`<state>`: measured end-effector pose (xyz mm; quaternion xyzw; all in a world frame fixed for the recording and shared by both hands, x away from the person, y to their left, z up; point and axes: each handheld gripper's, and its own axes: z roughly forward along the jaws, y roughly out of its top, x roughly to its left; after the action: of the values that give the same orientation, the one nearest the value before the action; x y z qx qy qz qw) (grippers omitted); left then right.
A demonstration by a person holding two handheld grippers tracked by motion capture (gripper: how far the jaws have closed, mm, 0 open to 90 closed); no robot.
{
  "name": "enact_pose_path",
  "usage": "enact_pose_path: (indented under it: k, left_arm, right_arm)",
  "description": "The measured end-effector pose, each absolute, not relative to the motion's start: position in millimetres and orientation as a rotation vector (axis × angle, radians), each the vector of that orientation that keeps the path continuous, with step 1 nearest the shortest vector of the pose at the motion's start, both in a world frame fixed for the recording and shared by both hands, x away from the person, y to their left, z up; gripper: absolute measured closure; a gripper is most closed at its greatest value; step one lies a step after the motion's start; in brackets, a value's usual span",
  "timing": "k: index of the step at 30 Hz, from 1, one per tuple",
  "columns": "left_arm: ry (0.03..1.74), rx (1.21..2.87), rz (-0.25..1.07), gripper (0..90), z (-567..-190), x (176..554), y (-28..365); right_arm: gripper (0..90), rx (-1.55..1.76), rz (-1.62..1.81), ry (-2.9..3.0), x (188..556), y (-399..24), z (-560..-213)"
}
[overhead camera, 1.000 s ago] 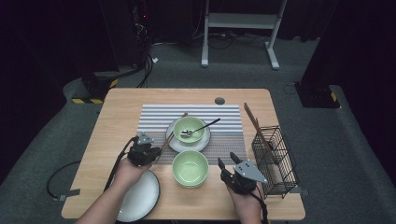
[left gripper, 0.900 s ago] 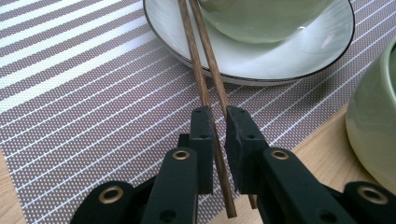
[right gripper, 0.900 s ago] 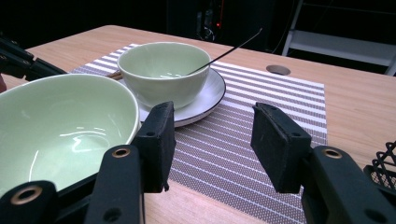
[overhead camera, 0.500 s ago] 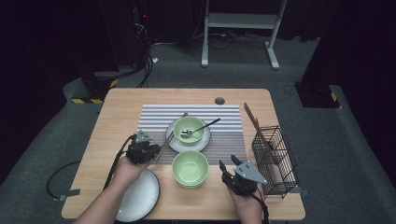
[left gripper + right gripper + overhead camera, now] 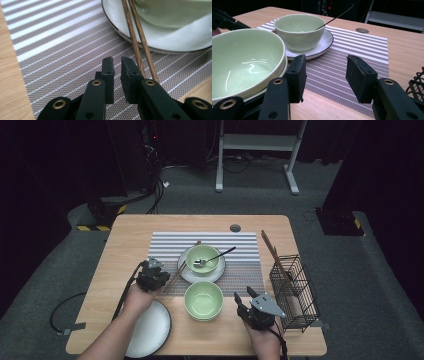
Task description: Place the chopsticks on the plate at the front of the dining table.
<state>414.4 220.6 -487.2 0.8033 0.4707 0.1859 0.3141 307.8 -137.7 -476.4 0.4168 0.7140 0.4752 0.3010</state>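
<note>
The left gripper (image 5: 117, 63), jaws nearly together and empty, has barely shifted beside the brown wooden chopsticks (image 5: 136, 37) that lean on the white round plate (image 5: 160, 40), so that pickup looks pending, right gripper (image 5: 325, 76) apart.

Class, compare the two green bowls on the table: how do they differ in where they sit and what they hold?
The far green bowl sits on a white plate on the striped placemat; the near green bowl sits at the mat's near edge, partly on the wooden table. The far bowl holds a spoon; the near bowl is empty. Both are pale green, round and upright.
</note>
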Motion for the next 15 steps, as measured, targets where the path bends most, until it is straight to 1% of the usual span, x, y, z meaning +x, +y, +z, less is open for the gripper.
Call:
enact_pose_path:
  k: [15]
  left_arm:
    - [1.208,2.132,0.46,80.6,-489.9,410.9,211.4]
  right_arm:
    - [51.3,1.116,1.273,1.901,307.3,-141.2,-476.9]
